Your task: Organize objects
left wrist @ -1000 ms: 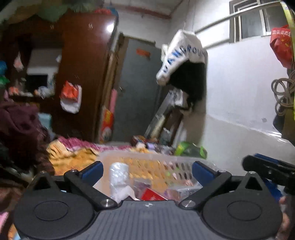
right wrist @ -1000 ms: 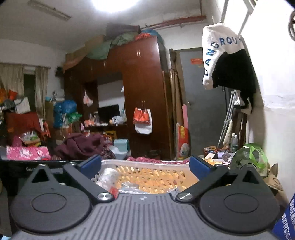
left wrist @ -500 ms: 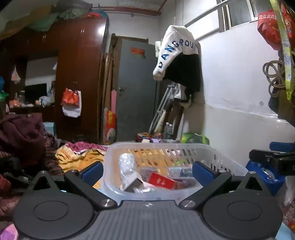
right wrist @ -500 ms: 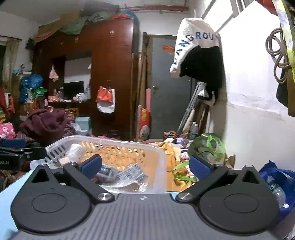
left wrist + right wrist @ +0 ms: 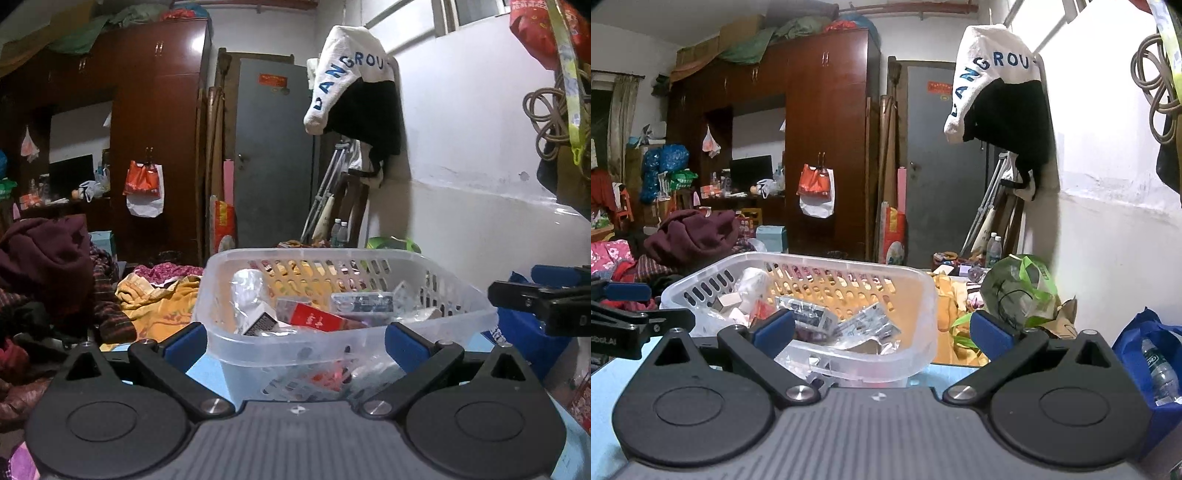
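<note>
Clear basket [image 5: 347, 325] dead centre of the left-wrist frame, straight ahead of the left tongs [image 5: 295, 341]; left-of-centre for the right tongs [image 5: 884, 332]. Both tongs spread wide, gripping nothing. Left looks nearer, squarely lined up. Long axis running across frame.

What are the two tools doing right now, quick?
Left tool: open, holding nothing, its fingers either side of the near end of the clear basket.
Right tool: open, holding nothing, the basket's right corner between its fingers.
</note>
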### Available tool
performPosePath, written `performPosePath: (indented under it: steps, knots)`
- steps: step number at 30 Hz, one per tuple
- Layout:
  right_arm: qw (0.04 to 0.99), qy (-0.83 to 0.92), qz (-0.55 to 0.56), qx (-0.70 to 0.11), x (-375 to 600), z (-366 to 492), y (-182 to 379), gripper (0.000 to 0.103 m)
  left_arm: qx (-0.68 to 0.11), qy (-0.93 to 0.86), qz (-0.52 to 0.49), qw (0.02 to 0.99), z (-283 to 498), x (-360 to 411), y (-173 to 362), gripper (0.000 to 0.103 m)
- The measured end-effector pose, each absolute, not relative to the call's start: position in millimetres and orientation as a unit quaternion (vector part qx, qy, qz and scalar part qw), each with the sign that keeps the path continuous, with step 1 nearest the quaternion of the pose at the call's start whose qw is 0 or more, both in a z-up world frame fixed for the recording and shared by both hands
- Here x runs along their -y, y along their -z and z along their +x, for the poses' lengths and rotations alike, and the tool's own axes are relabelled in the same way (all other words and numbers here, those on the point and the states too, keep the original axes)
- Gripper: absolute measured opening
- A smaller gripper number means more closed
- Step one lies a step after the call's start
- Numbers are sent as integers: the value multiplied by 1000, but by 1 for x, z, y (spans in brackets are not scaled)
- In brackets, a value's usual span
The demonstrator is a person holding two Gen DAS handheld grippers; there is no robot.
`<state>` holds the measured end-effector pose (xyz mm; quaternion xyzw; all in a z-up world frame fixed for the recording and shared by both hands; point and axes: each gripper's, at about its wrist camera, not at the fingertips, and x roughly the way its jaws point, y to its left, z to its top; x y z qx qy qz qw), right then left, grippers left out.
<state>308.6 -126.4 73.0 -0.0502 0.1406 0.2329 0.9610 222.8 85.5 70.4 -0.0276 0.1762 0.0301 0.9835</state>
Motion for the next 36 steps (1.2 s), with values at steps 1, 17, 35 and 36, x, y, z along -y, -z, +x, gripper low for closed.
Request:
performPosePath:
  steps: [1,17,35,36]
  knots:
    - [961,-234,-50,-141,127,309,-72,103,-177,-29,-25,983,222,-84,-71,103]
    - [959,-240,-46,-144,133,303,-68,103,-188,-26,-14,982,221,-72,-66,103]
    - [959,-239,-31,-147,138,304,-66,103,-192,-21,-13,981,221,-65,-67,103]
    - [959,-239,-30,-148,138,304,-66,103,-192,-20,-13,981,221,-65,-67,103]
